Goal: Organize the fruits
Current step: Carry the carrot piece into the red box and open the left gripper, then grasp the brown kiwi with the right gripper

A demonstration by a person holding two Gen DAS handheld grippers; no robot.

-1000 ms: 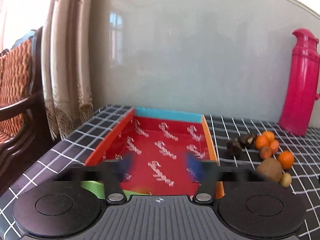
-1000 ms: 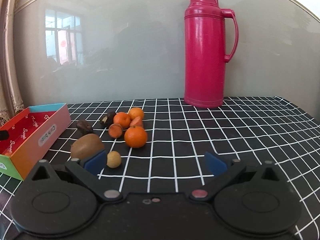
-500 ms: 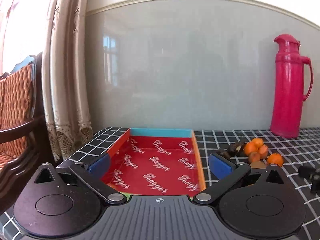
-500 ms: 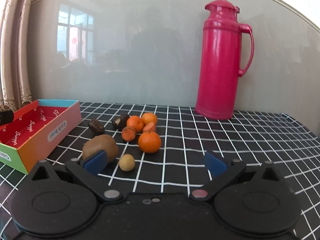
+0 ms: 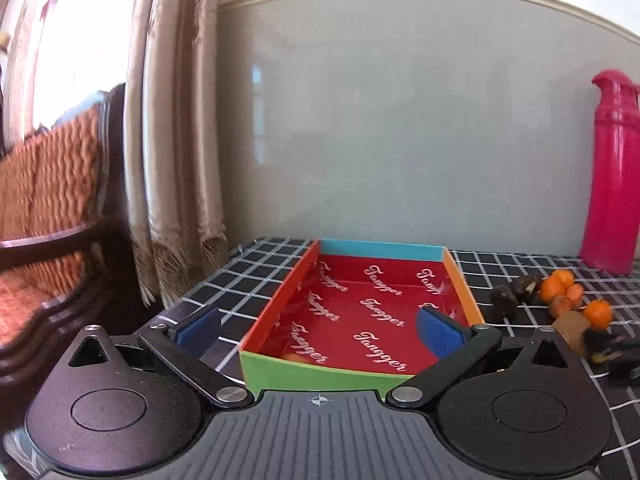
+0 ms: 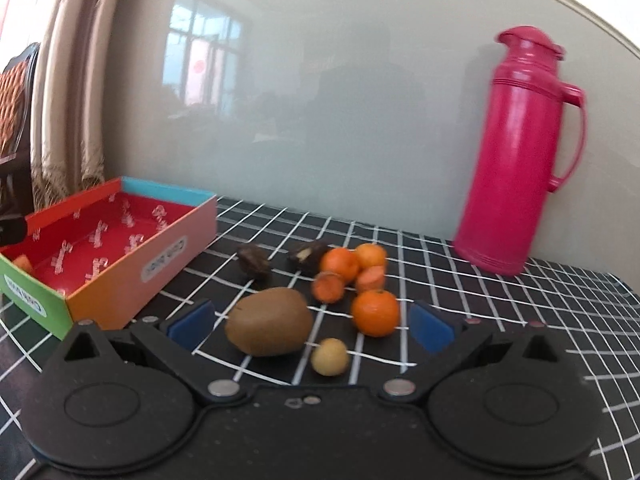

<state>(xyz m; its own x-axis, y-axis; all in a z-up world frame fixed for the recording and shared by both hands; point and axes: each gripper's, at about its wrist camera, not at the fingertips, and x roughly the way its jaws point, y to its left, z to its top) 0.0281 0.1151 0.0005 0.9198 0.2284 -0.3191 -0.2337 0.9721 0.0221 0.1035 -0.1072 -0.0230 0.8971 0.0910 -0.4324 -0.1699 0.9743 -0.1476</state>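
Over the box (image 5: 280,364) | left gripper (image 5: 318,330) spread | right gripper (image 6: 310,324) spread near kiwi (image 6: 269,322)

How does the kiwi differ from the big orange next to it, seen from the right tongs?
The kiwi is brown, matte and oval, lying on its side; the big orange is bright orange, glossy and round. The kiwi looks larger. Both sit loose on the checked cloth, outside the box, between the open right tongs.

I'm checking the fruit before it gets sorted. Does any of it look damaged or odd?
Two dark lumps at the back of the pile look shrivelled, and the right one shows a pale patch, as if split. Two small orange pieces look cut. The kiwi and the near mandarin look whole.
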